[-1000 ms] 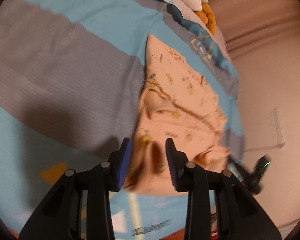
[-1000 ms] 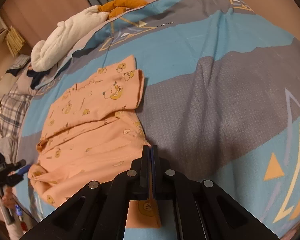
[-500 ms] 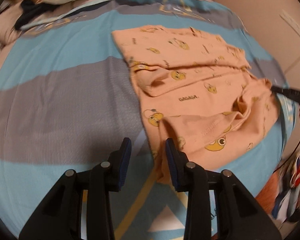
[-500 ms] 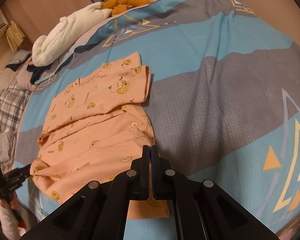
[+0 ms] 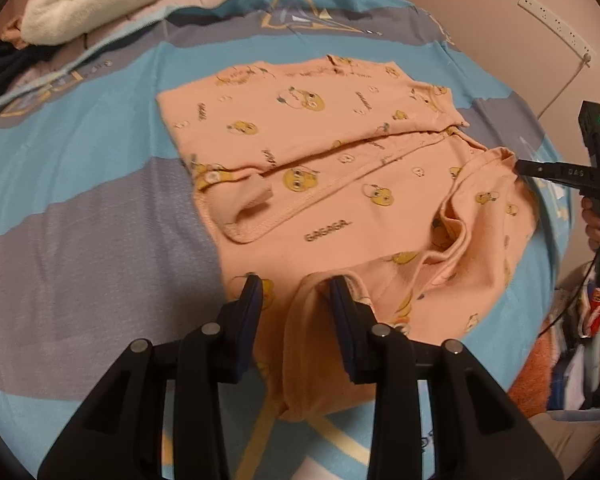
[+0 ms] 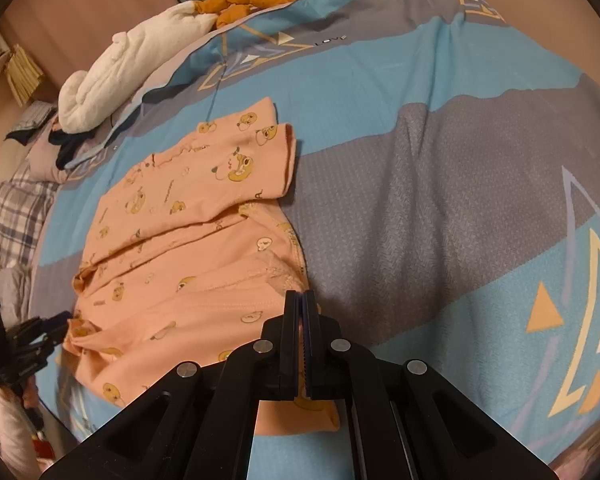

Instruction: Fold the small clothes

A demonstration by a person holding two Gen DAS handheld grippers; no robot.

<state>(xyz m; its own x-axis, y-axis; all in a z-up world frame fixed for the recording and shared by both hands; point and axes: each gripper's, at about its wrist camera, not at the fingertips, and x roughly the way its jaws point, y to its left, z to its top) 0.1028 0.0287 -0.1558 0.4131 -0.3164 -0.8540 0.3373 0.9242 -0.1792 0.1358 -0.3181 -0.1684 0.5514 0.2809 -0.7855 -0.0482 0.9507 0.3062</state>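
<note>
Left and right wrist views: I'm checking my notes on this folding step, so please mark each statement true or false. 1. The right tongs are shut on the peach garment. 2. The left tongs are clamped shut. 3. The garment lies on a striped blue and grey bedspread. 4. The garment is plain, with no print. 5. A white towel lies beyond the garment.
1. True: the right tongs are shut on the peach garment.
2. False: the left tongs are open, with a fold of cloth between them.
3. True: bedspread.
4. False: it bears yellow cartoon figures.
5. True: white towel.
</note>
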